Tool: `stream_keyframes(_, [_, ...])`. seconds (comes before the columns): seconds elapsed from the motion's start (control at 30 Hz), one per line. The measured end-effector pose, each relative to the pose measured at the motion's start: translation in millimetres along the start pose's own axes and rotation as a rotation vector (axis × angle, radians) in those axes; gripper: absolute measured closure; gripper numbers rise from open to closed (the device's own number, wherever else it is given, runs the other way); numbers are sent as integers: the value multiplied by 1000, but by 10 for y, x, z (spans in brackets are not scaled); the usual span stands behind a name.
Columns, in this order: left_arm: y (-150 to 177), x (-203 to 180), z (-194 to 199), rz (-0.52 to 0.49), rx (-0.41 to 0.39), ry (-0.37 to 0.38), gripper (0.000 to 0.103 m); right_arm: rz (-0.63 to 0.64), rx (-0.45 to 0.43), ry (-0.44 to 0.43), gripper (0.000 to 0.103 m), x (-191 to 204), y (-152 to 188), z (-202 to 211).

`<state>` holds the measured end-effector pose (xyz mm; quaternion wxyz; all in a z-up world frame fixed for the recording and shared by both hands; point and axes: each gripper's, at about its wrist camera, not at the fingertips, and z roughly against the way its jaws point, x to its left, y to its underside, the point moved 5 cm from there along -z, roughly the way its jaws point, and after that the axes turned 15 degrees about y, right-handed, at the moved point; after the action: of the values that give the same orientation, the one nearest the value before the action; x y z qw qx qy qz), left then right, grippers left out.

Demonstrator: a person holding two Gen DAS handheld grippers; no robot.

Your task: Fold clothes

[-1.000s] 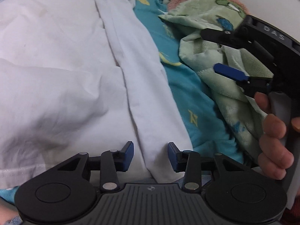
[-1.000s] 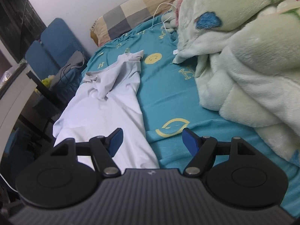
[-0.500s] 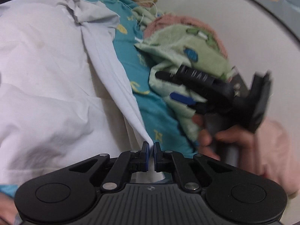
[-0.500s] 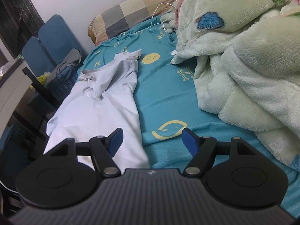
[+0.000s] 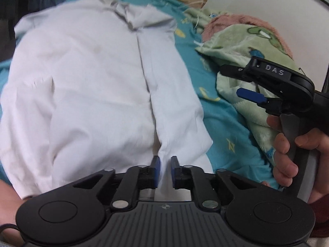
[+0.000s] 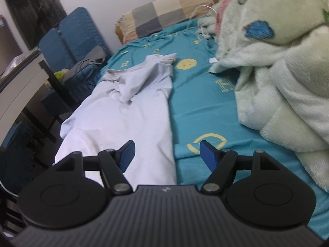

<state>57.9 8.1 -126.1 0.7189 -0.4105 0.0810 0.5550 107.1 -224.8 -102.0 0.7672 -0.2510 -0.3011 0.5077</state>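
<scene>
So the white shirt (image 5: 88,86) is spread out lengthwise on the teal bedsheet (image 5: 224,123), collar end up toward the pillow and the bottom hem down near the cameras. There's a long fold line running down it, with the right strip lying flatter next to the bigger, puffier left part, and the collar area (image 6: 131,82) is pretty bunched and crumpled. The left gripper (image 5: 164,170) is right at the bottom edge of the shirt with its blue pads (image 5: 156,169) pulled in to a narrow gap, and a bit of white cloth sits between them, so it looks pinched on the hem, though the picture is a little blurry there. The right gripper (image 6: 167,154) is spread wide with nothing between its fingers, hanging over the spot where the shirt's right edge meets the sheet; in the left wrist view you can see it off to the right, held by the person's right hand (image 5: 287,148) wrapped round the handle, above the blanket. That fluffy green blanket (image 6: 277,65) is heaped along the right side of the bed, with some pink fabric (image 5: 242,19) peeking out behind it. A checked pillow (image 6: 164,16) sits at the head of the bed against the wall, a white cable (image 6: 197,18) trails near it, and blue chairs (image 6: 70,35) stand off the left side.
</scene>
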Motion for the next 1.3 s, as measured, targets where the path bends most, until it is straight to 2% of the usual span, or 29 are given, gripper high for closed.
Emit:
stream_keyframes(0.03, [6,-27,34,-18,-13,-6,80,8,-7,-8,31,29,3,21])
stream_keyframes(0.1, [-15,-86,94,-51,-43,-15,67,24,-24,-26,31,94,10,72])
stream_keyframes(0.17, [-75,-138,153,-92,-97,-45,42,45,-51,-44,31,161,23,142])
stream_keyframes(0.2, [-109,-163,183,-112,-125,-62,32,55,-66,-53,31,194,30,179])
stream_keyframes(0.27, [-177,-214,245,-153,-181,-96,20,70,-99,-68,31,249,38,248])
stream_keyframes(0.33, [-241,-236,329,-197,-231,-131,14,85,-131,-79,31,300,43,311])
stream_keyframes(0.4, [-292,-246,377,-231,-271,-179,3,93,-147,-86,31,335,47,346])
stream_keyframes(0.53, [-369,-179,436,-196,-321,-200,0,106,-161,-92,31,378,59,367])
stream_keyframes(0.7, [-457,94,580,-22,-380,-135,0,119,-163,-96,31,427,113,367])
stream_keyframes(0.87, [-522,351,758,90,-437,-139,0,144,-177,-107,31,502,168,381])
stream_keyframes(1.1, [-615,406,947,79,-475,-194,0,179,-191,-113,31,581,261,373])
stream_keyframes(1.2, [-725,338,1018,3,-472,-269,0,182,-184,-140,31,603,272,370])
stream_keyframes(1.3, [-1038,255,1187,-97,-461,-362,0,190,-175,-182,31,686,206,369])
